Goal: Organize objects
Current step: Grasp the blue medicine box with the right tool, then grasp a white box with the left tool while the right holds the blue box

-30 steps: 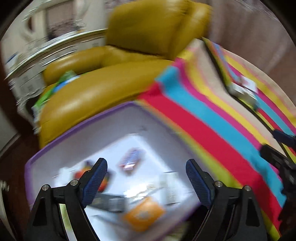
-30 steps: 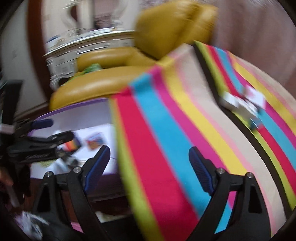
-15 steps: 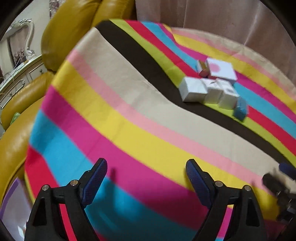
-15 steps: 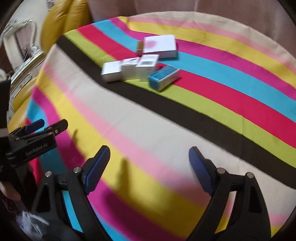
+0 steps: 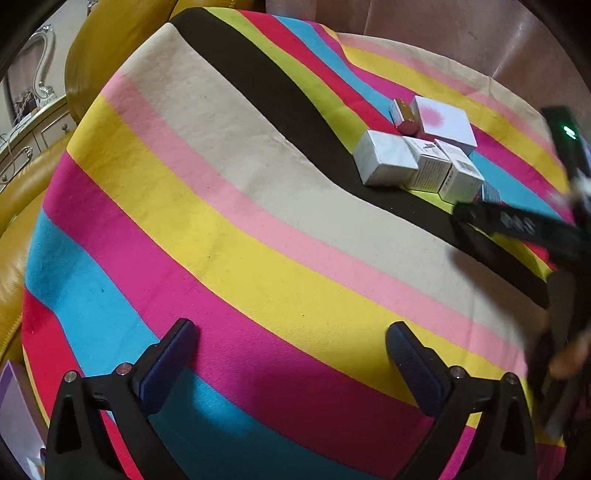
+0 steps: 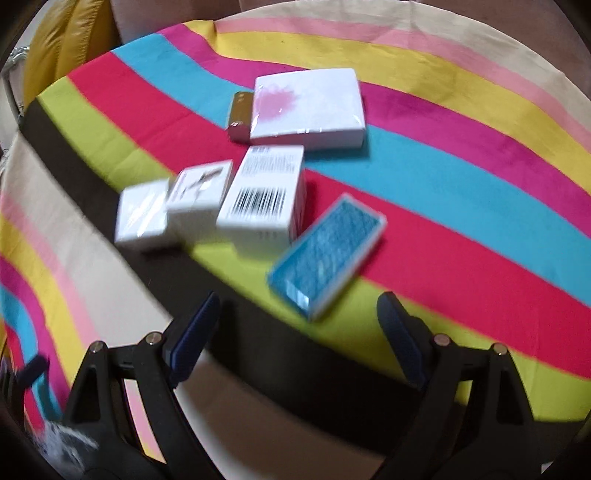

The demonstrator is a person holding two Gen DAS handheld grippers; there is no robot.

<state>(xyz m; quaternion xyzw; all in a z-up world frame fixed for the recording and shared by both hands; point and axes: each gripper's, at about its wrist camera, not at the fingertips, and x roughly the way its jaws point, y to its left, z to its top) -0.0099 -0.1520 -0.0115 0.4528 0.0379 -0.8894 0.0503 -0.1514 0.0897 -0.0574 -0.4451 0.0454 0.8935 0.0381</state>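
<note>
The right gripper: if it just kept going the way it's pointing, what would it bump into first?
Probably the teal box, lying tilted on the striped cloth just ahead of the open right gripper. Depth is hard to judge; pointing downward, it might meet the cloth short of the box.

We read this as a home living room. A mustard-yellow leather armchair [image 5: 92, 55] stands beside a surface draped in a bright striped cloth [image 5: 229, 229]; behind it we see an ornate pale sideboard [image 5: 33, 140] with curled metal handles, and a pinkish curtain [image 5: 461, 29] at the back.
</note>
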